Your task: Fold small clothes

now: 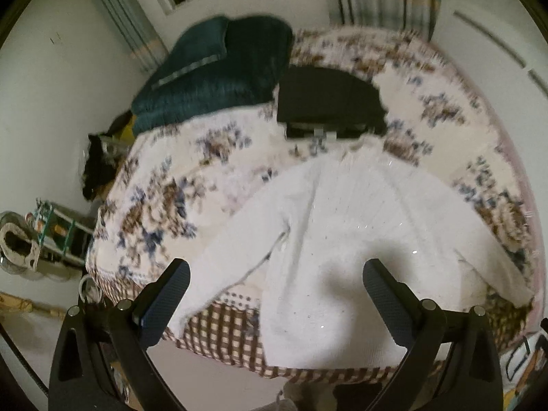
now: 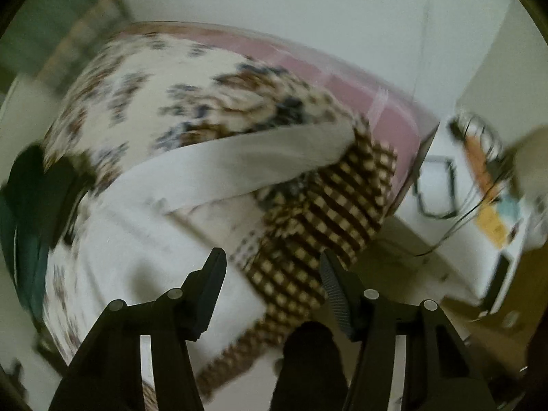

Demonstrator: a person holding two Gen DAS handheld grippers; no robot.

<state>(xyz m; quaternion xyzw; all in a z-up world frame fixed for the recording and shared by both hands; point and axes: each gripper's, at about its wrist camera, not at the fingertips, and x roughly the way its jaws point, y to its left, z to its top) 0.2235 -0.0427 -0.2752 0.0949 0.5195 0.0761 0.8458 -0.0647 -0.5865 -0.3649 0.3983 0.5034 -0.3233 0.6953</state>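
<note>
A small white knit sweater (image 1: 342,239) lies spread on the floral bedspread (image 1: 178,185), its hem at the bed's near edge and both sleeves out to the sides. My left gripper (image 1: 275,275) is open and empty, hovering above the sweater's lower half. In the right wrist view the sweater's body (image 2: 137,239) and one sleeve (image 2: 239,161) show, blurred. My right gripper (image 2: 274,267) is open and empty above the sweater's edge and the checked border (image 2: 325,212) of the bedspread.
A folded black garment (image 1: 325,102) and a dark green blanket (image 1: 212,75) lie at the far side of the bed. A pink mattress edge (image 2: 359,85) shows at right. Clutter and cables (image 2: 486,185) lie on the floor beside the bed.
</note>
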